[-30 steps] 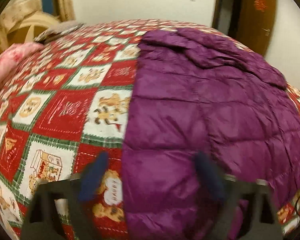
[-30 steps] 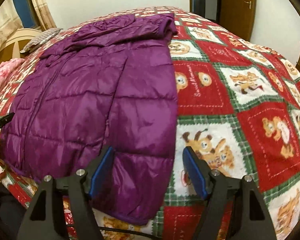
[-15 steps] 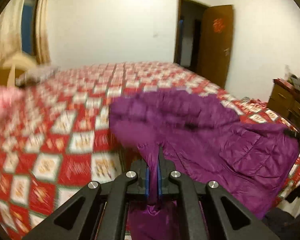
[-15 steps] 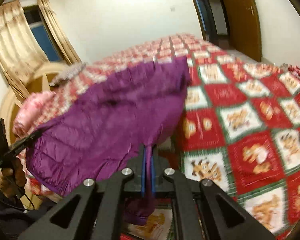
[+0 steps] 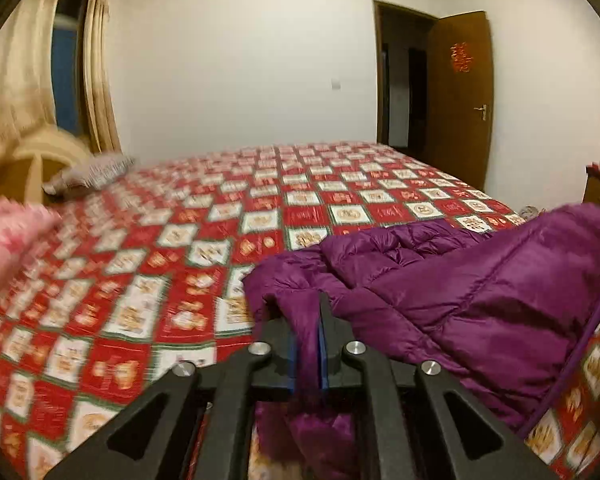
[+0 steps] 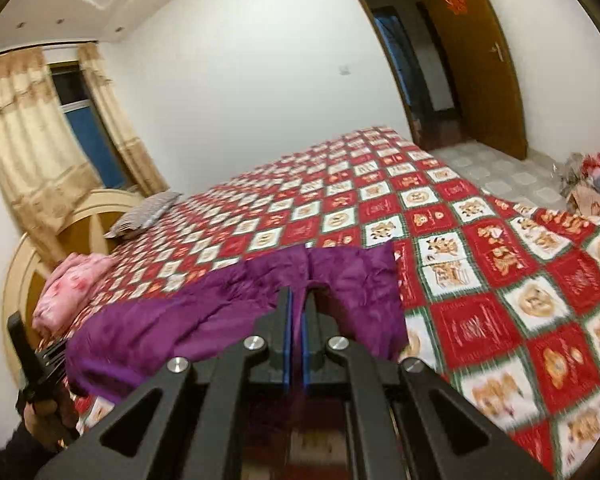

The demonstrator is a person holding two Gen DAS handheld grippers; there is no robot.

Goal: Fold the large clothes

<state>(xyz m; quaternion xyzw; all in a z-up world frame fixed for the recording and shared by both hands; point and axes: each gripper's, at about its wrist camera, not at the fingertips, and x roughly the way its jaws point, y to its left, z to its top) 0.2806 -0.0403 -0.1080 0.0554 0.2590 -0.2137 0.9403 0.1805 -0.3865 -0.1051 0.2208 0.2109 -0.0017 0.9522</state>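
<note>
Ahead of you a bed (image 5: 172,264) wears a red, white and green patchwork cover printed with bears. At its head you have a pale wooden headboard (image 6: 80,216), a grey striped pillow (image 6: 148,212) and a folded pink blanket (image 6: 72,284). Beige curtains (image 6: 24,132) frame a dark window (image 6: 88,136). Your brown door (image 5: 462,92) stands open, with a red paper ornament (image 5: 460,58) on it.
</note>
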